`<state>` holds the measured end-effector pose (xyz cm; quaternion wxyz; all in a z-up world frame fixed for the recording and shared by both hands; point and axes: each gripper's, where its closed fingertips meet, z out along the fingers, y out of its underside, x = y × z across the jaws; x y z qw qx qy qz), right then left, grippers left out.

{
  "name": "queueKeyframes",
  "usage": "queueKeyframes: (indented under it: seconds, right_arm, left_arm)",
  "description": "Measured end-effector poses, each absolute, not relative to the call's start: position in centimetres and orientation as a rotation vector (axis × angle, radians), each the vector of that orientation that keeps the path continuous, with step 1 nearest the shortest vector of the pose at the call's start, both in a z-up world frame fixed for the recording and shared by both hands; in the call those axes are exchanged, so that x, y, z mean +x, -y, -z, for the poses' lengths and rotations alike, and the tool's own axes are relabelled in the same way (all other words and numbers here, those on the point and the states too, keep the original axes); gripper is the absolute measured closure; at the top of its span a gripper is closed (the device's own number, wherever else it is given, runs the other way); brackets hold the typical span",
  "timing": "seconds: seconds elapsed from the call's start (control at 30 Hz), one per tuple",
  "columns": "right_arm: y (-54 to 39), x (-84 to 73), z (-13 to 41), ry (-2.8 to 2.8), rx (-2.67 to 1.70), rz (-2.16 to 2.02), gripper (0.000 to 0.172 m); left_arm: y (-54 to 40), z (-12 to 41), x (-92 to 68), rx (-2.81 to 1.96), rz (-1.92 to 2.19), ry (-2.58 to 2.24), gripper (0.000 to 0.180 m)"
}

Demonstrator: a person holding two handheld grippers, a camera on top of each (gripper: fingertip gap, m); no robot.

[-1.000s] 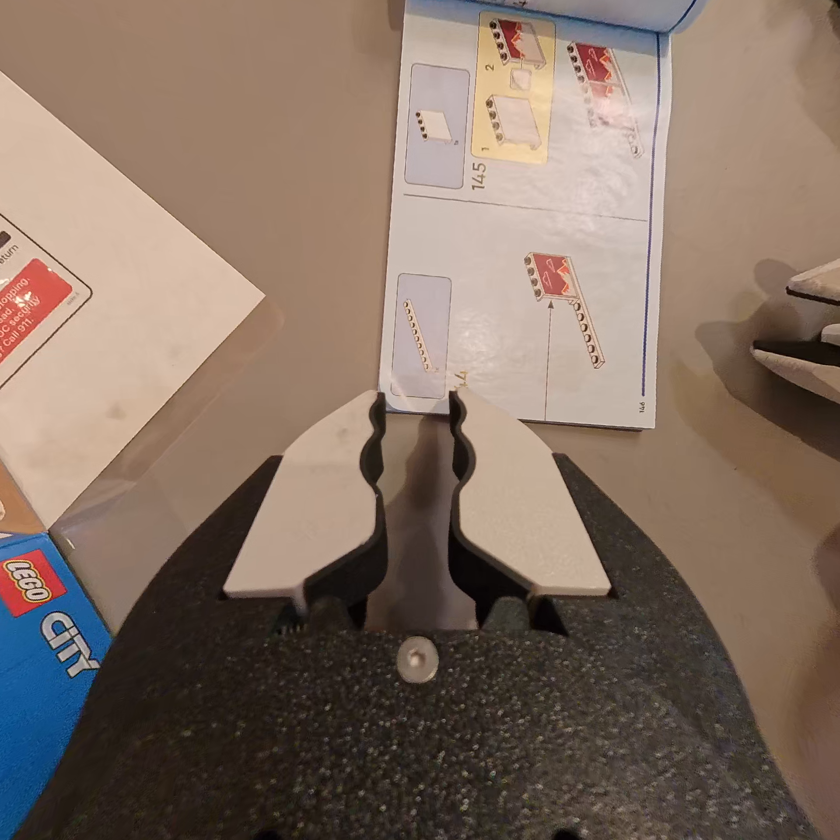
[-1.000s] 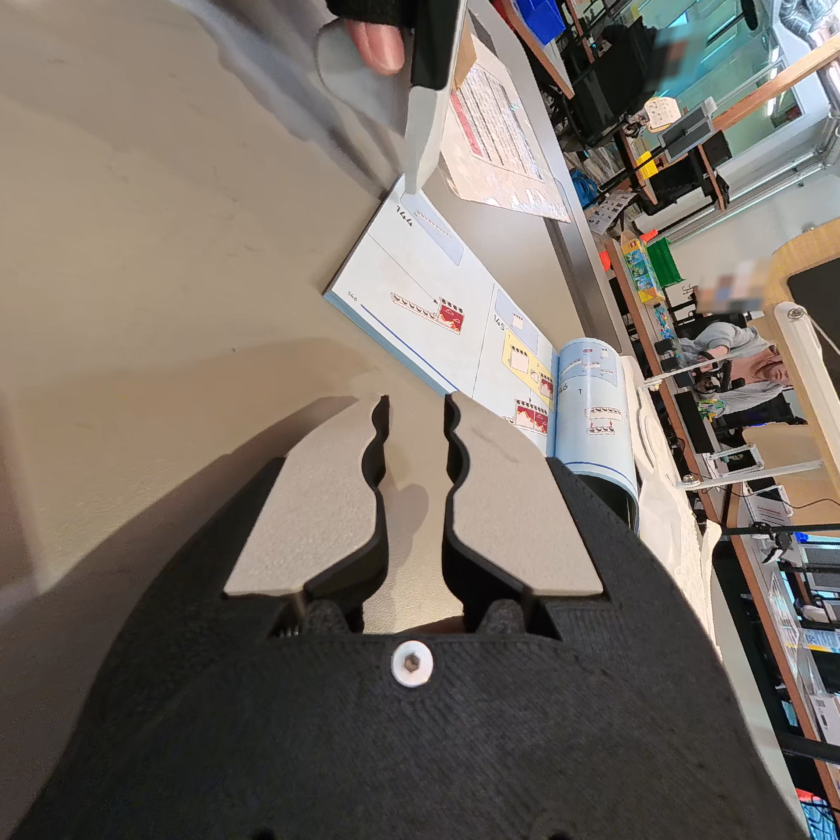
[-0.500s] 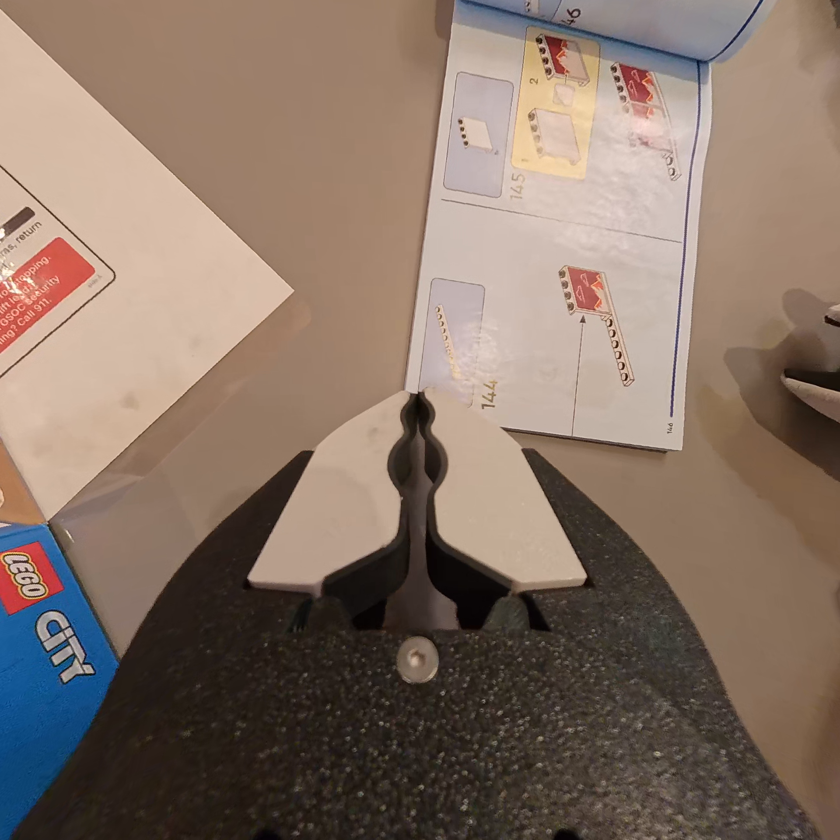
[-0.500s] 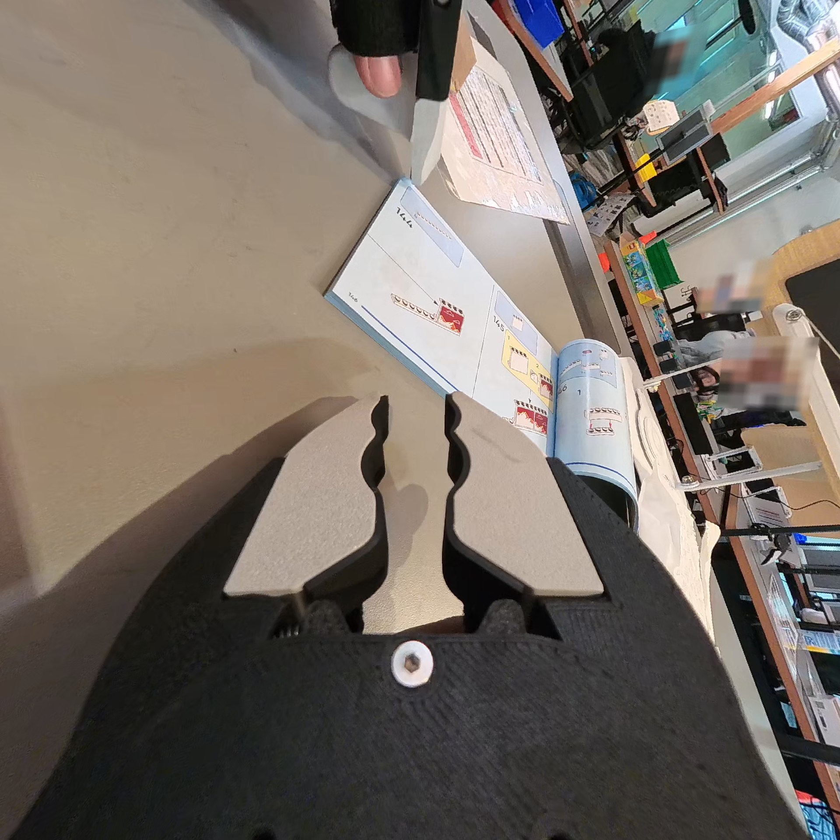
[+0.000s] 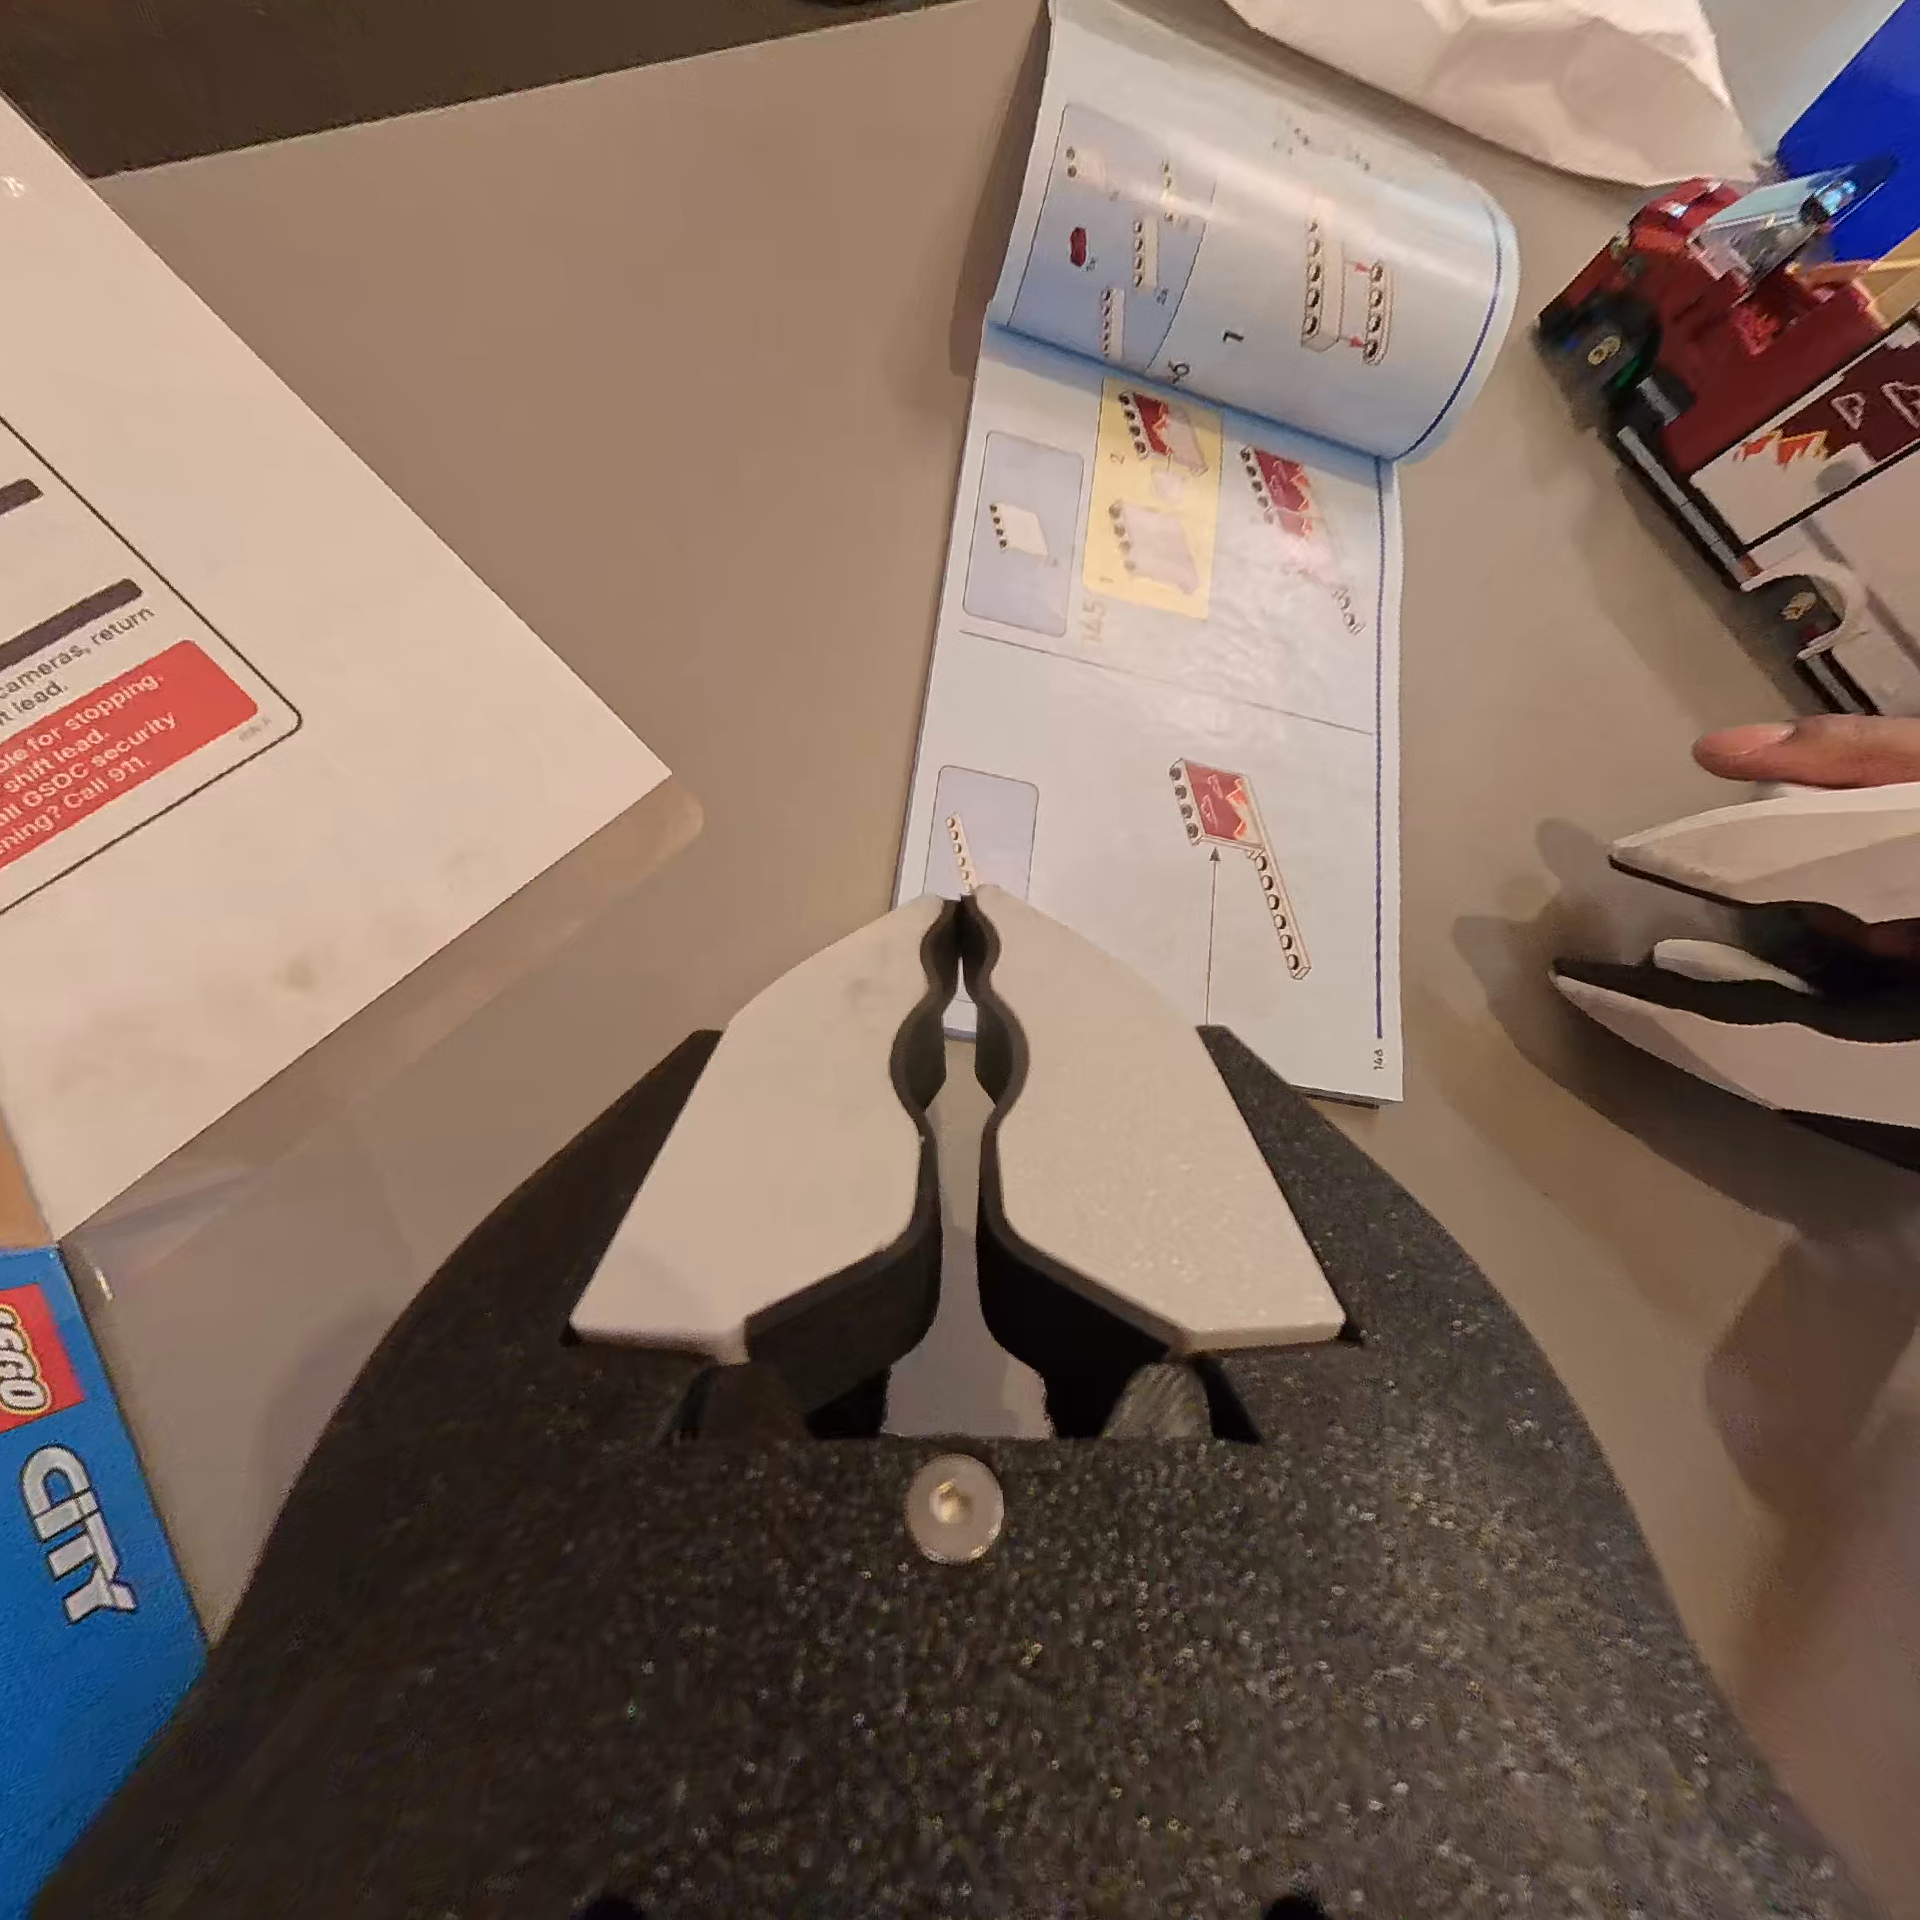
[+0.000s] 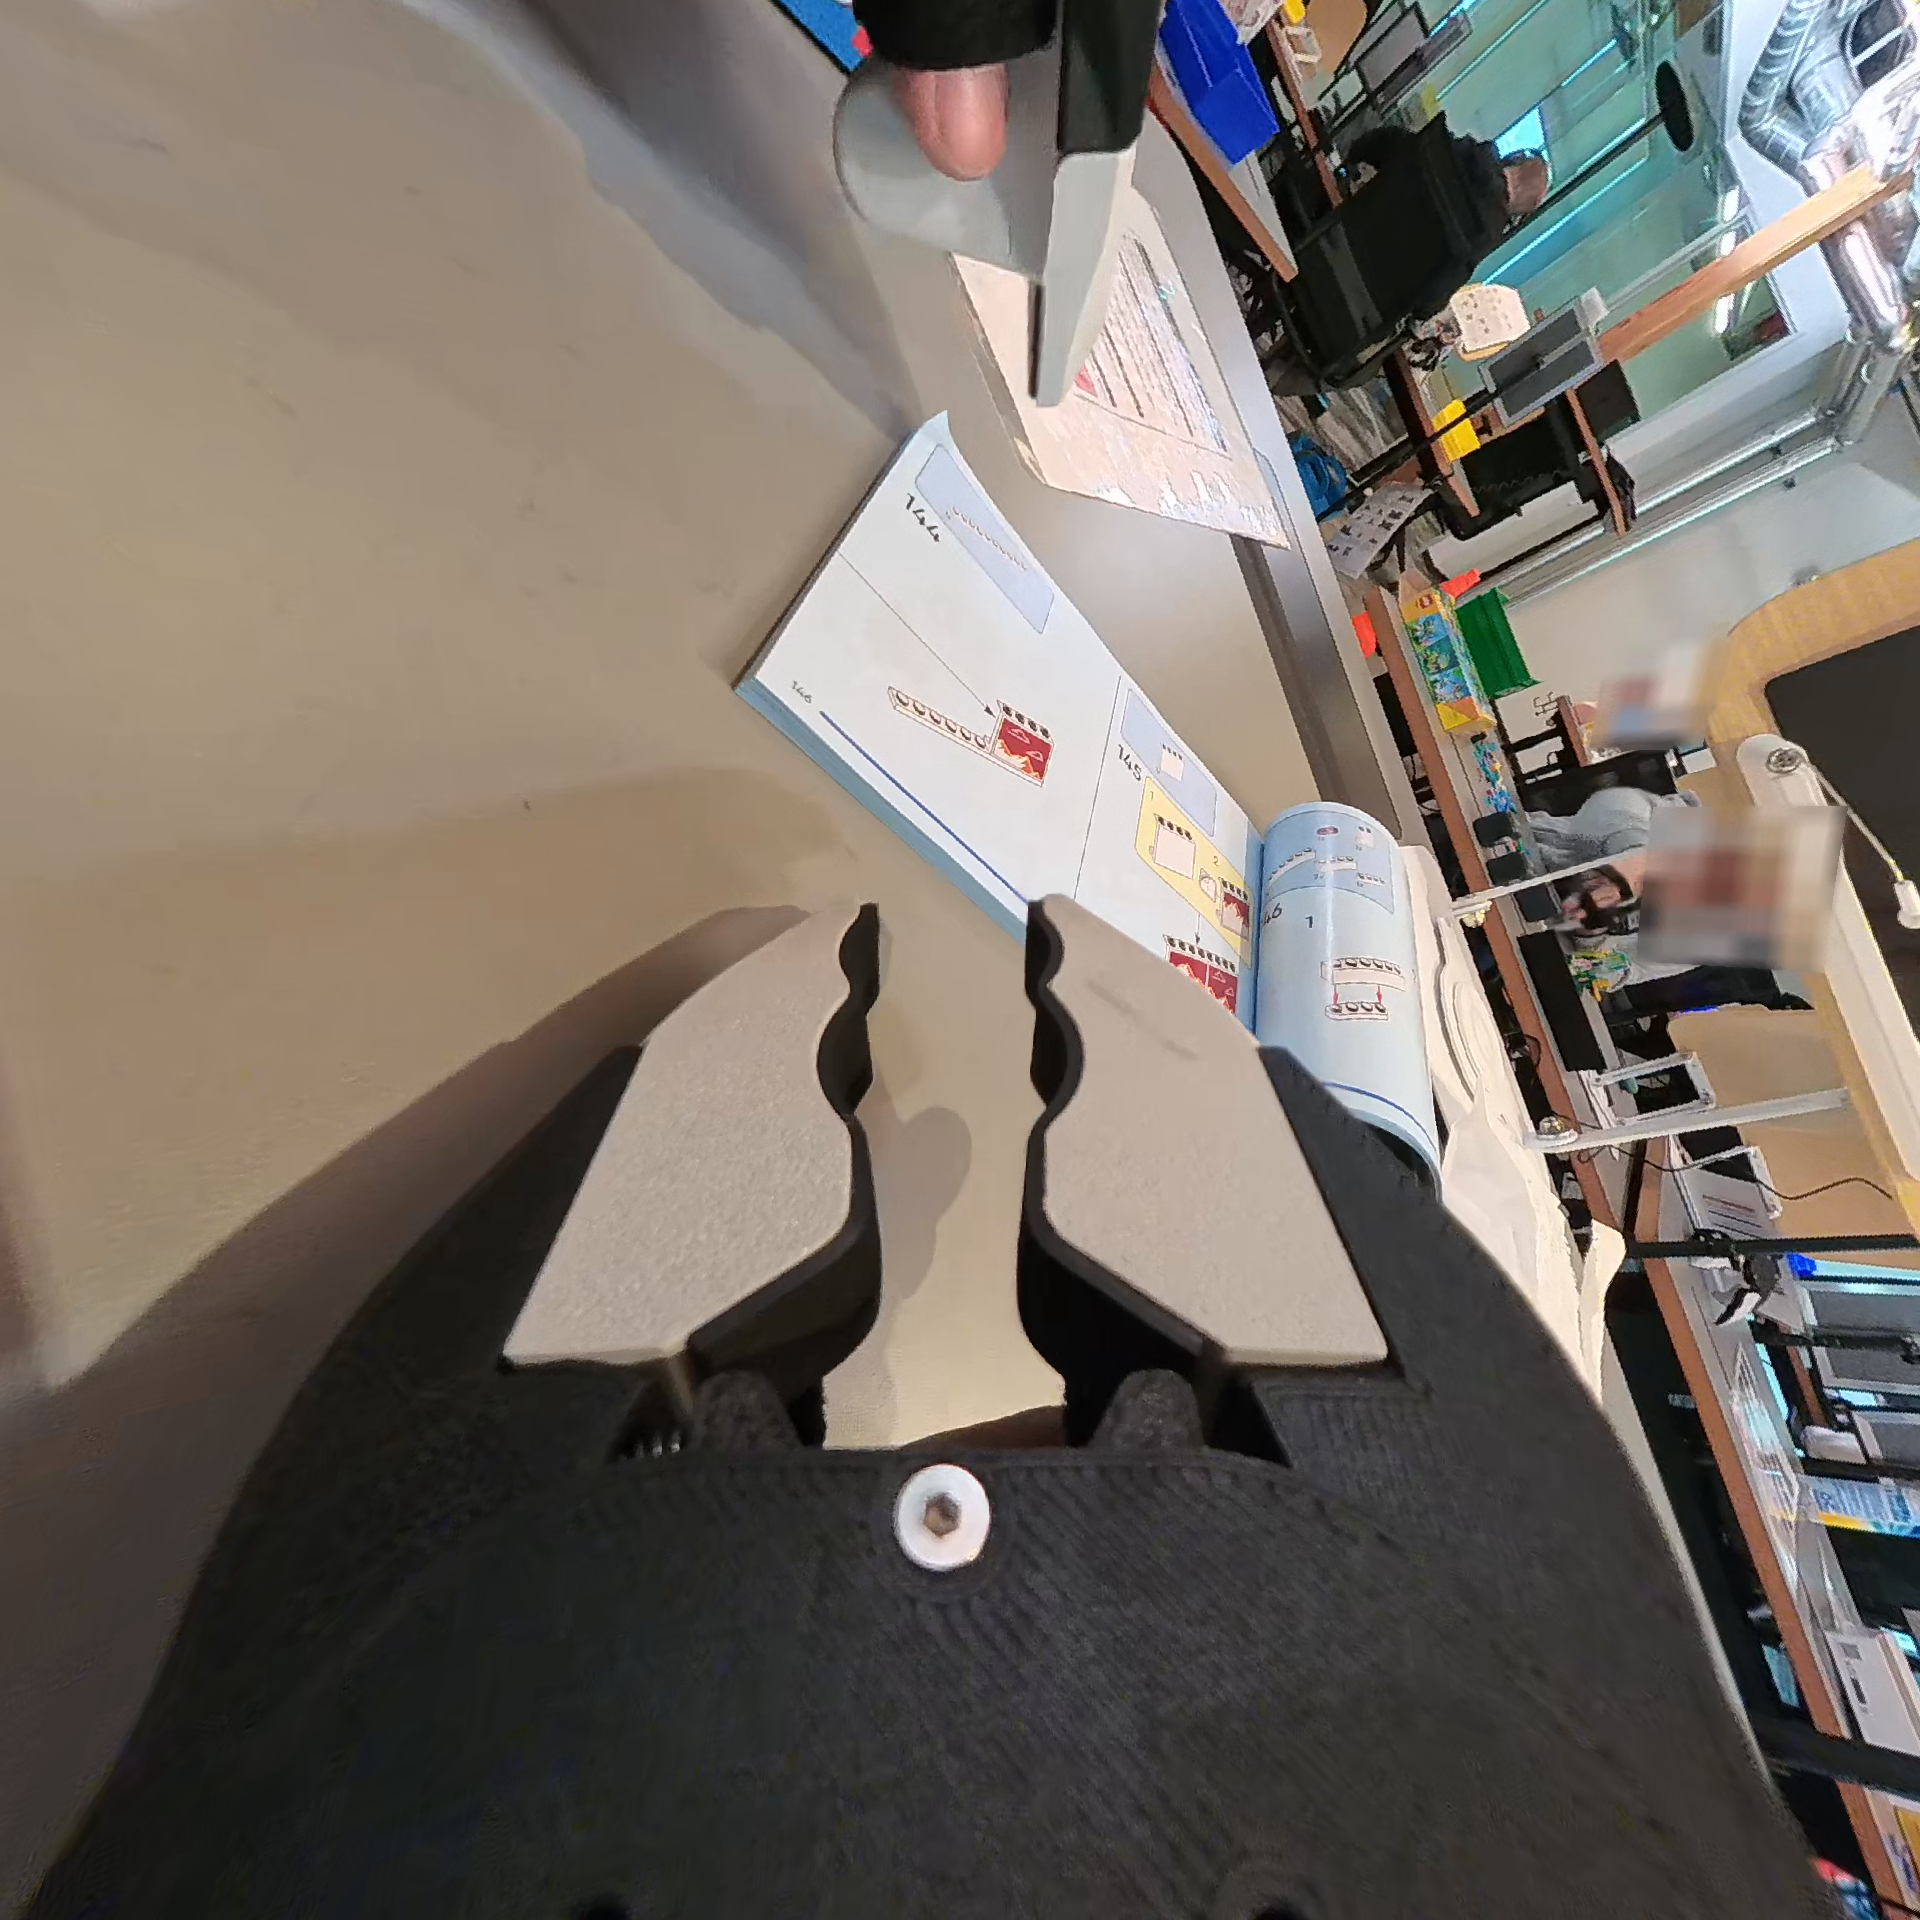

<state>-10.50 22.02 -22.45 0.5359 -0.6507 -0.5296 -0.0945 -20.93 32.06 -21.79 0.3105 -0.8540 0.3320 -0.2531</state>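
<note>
An open building-instruction booklet [image 5: 1195, 675] lies flat on the beige table [image 5: 727, 364], its far pages curled up; it also shows in the right wrist view [image 6: 987, 707]. My left gripper [image 5: 961, 906] is shut, tips together over the booklet's near left corner, with nothing visible between the pads. In the right wrist view it [image 6: 1039, 387] hangs clear above the table. My right gripper [image 6: 951, 935] is open and empty, low beside the booklet's right edge. It also shows at the right edge of the left wrist view [image 5: 1590, 914].
A laminated white sheet [image 5: 260, 623] lies to the left, with a blue toy box [image 5: 73, 1558] at the near left. A red brick-built truck [image 5: 1766, 416] stands at the far right, with white paper [image 5: 1455, 73] behind the booklet. A person's finger [image 5: 1787, 753] rests by the right gripper. Spacing between my two grippers at the tips: around 15 cm.
My left gripper closed at the booklet's near corner, then drew back and up; the booklet stayed flat and nothing came away with it. My right gripper's jaws opened a little wider.
</note>
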Motion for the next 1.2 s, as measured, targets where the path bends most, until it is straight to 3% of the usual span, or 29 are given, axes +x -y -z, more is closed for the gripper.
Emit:
queueKeyframes:
  seconds: [0.17,0.27,0.33,0.83,1.0,1.2]
  right_arm:
    - [-22.0,-10.6,22.4,1.262,-1.545,0.213,0.142]
    - [-21.9,-10.6,22.4,1.264,-1.541,0.217,0.142]
    - [-21.9,-10.6,22.4,1.264,-1.539,0.219,0.142]
    - [-21.9,-10.7,22.4,1.270,-1.527,0.233,0.144]
    - [-21.9,-10.7,22.4,1.270,-1.525,0.235,0.144]
    - [-21.9,-10.6,22.4,1.270,-1.525,0.235,0.144]
  left_arm:
    - [-32.2,23.1,-22.2,-2.326,0.560,-0.900,0.180]
    - [-31.8,23.7,-22.6,-2.363,0.518,-0.938,0.158]
    - [-31.7,23.7,-22.7,-2.359,0.483,-0.963,0.154]
    - [-31.4,24.3,-22.3,-2.367,0.456,-1.018,0.167]
    - [-31.6,24.3,-22.2,-2.357,0.444,-1.011,0.180]
    - [-31.5,23.9,-21.9,-2.331,0.471,-1.021,0.180]
